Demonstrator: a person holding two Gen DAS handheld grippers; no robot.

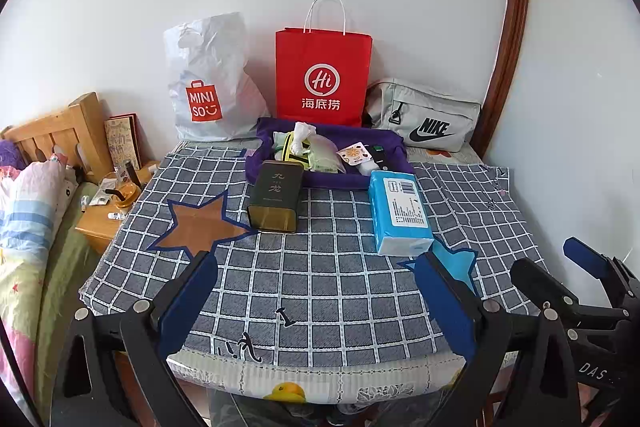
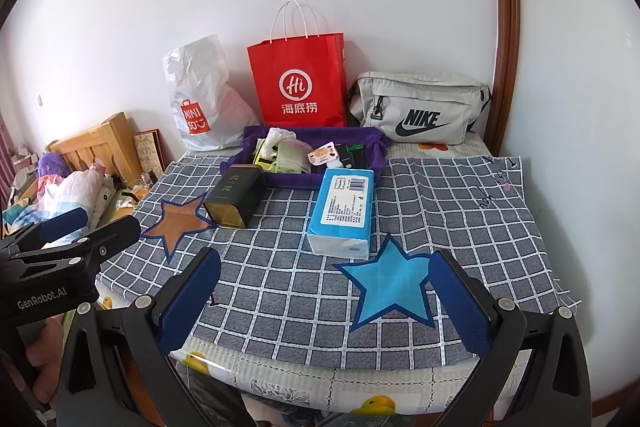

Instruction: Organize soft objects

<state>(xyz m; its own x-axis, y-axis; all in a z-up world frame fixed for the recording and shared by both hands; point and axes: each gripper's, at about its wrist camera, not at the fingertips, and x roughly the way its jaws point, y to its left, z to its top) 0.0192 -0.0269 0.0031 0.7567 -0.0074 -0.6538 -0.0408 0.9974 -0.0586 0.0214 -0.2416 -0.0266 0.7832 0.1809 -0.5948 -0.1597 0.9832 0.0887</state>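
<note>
Left wrist view: left hand-held gripper point(image 1: 316, 303) spread wide, holding nothing, low over the checked tabletop point(image 1: 340, 291); blue tissue pack point(image 1: 400, 211) lies just ahead-right, near a dark tin point(image 1: 276, 201) and purple tray point(image 1: 332, 181) of small soft items. Right wrist view: right hand-held gripper point(image 2: 324, 303) also wide open w/ nothing in it, tissue pack point(image 2: 344, 211) straight ahead, red bag point(image 2: 298, 83), white plastic bag point(image 2: 204, 103) and grey pouch point(image 2: 420, 111) along the wall. Risk, I'd say: squeezing the soft pack could crush it or let it slip, and reaching for the tray may knock the tin; tray contents overlap and are hard to make out, bag insides hidden.
</note>
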